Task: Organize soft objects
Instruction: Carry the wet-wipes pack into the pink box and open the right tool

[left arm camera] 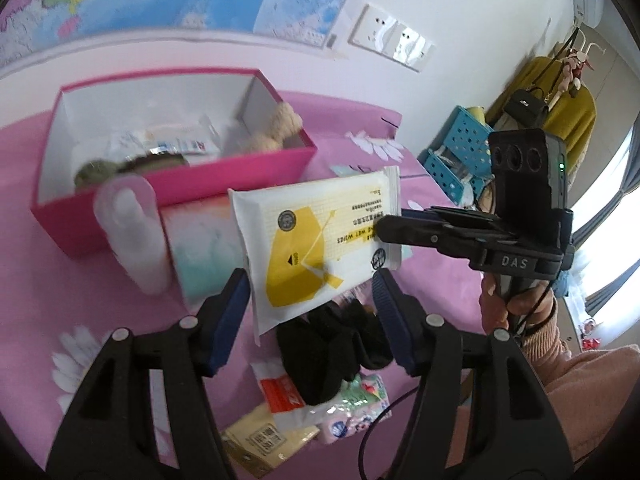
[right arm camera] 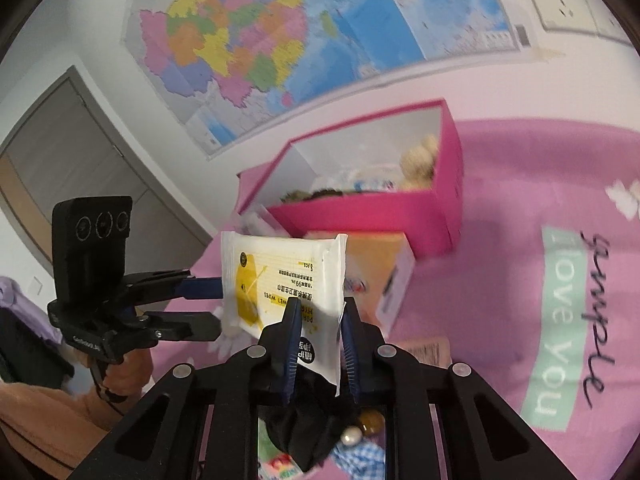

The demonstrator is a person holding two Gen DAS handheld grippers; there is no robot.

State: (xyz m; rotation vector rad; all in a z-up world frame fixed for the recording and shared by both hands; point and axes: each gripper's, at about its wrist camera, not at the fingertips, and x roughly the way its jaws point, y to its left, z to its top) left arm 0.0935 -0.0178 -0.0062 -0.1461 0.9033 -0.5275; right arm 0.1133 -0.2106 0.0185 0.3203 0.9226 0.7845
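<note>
Right now the right gripper (right arm camera: 318, 312) is clamped on one short end of a white and yellow pack of wet wipes (left arm camera: 320, 240), its blue pads squeezing the wrapper so that the pack hangs in the air above the pink bedspread (left arm camera: 52, 280), tilted, with most of its length sticking out past the fingertips. In the left wrist view this gripper comes in from the right with a hand (left arm camera: 508, 300) on its handle below it. The left gripper (left arm camera: 308, 280) has its jaws parted and grips nothing; the pack's lower edge sits between its two blue pads (left arm camera: 236, 300), but they do not press on it. Behind the pack stands an open pink box (left arm camera: 176, 188) with white inner walls, holding a beige plush toy (left arm camera: 280, 124), some packets and a greenish item that is too blurred to name. A pale tissue carton (left arm camera: 200, 248) lies just in front of the box. Beneath the pack, on the bedspread, lie a black bundle of fabric (left arm camera: 332, 352), small tissue packs (left arm camera: 360, 404) and a yellowish packet (left arm camera: 256, 440). A map (right arm camera: 248, 40) hangs on the wall.
</note>
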